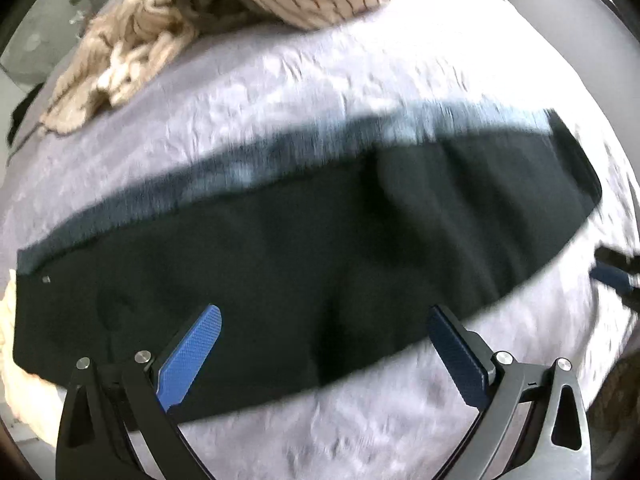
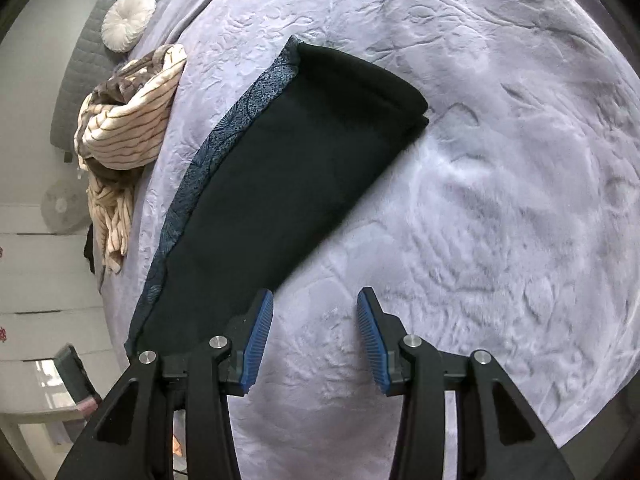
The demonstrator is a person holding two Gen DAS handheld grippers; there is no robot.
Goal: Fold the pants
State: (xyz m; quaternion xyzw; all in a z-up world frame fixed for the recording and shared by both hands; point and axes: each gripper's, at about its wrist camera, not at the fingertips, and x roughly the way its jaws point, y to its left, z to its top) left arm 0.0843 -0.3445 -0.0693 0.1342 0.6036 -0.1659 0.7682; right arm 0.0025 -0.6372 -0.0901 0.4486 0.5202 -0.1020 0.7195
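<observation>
Dark pants lie flat as a long folded strip on a lavender bedspread, with a blue patterned layer showing along their far edge. In the right wrist view the pants run from the lower left up to the middle. My left gripper is open and empty, just above the pants' near edge. My right gripper is open and empty, beside the pants' right edge over the bedspread. The right gripper also shows at the left wrist view's right edge.
A cream striped garment and a beige knit lie heaped at the bed's far side. A round white cushion sits against the grey headboard. A fan and white drawers stand left of the bed.
</observation>
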